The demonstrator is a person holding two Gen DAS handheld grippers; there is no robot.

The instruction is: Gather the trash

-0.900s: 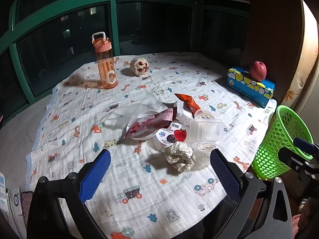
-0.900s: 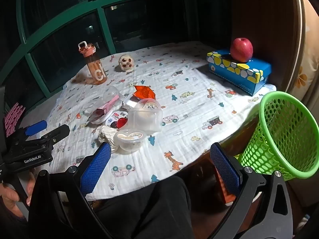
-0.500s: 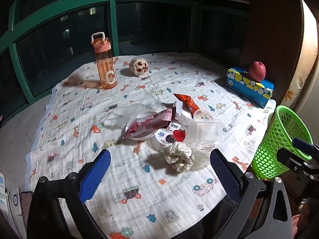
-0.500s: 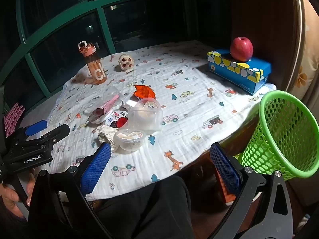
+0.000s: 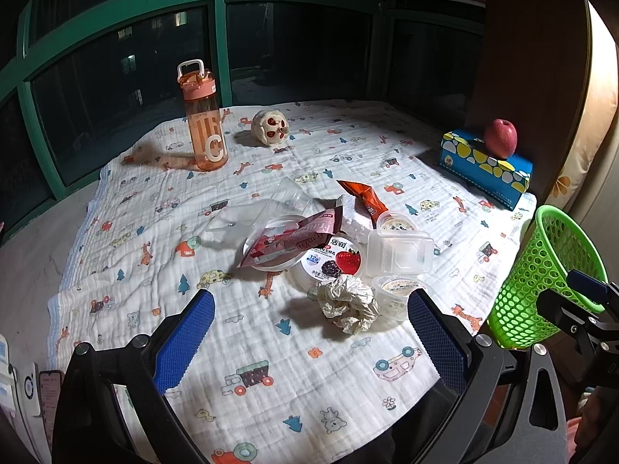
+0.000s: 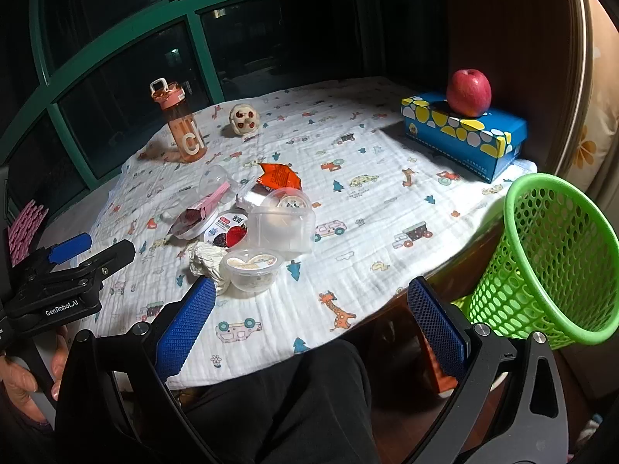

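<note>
A heap of trash lies mid-table: a crumpled paper ball (image 5: 348,303), a yogurt lid with berries (image 5: 334,259), a clear plastic box (image 5: 398,253), small pudding cups (image 5: 396,286), a dark red wrapper (image 5: 294,237) and an orange wrapper (image 5: 365,199). The heap also shows in the right wrist view, with a pudding cup (image 6: 251,266) nearest. A green mesh basket (image 6: 553,263) stands off the table's right edge. My left gripper (image 5: 309,332) is open and empty, just short of the paper ball. My right gripper (image 6: 311,321) is open and empty over the table's front edge.
An orange water bottle (image 5: 201,131) and a skull-like toy (image 5: 271,127) stand at the back. A blue tissue box (image 5: 485,166) with a red apple (image 5: 501,137) on it sits at the right. A patterned cloth (image 5: 154,232) covers the table. My knees (image 6: 317,394) are below.
The left gripper's view has shifted slightly, with the trash a touch nearer. The right gripper has barely moved. Nothing was grasped.
</note>
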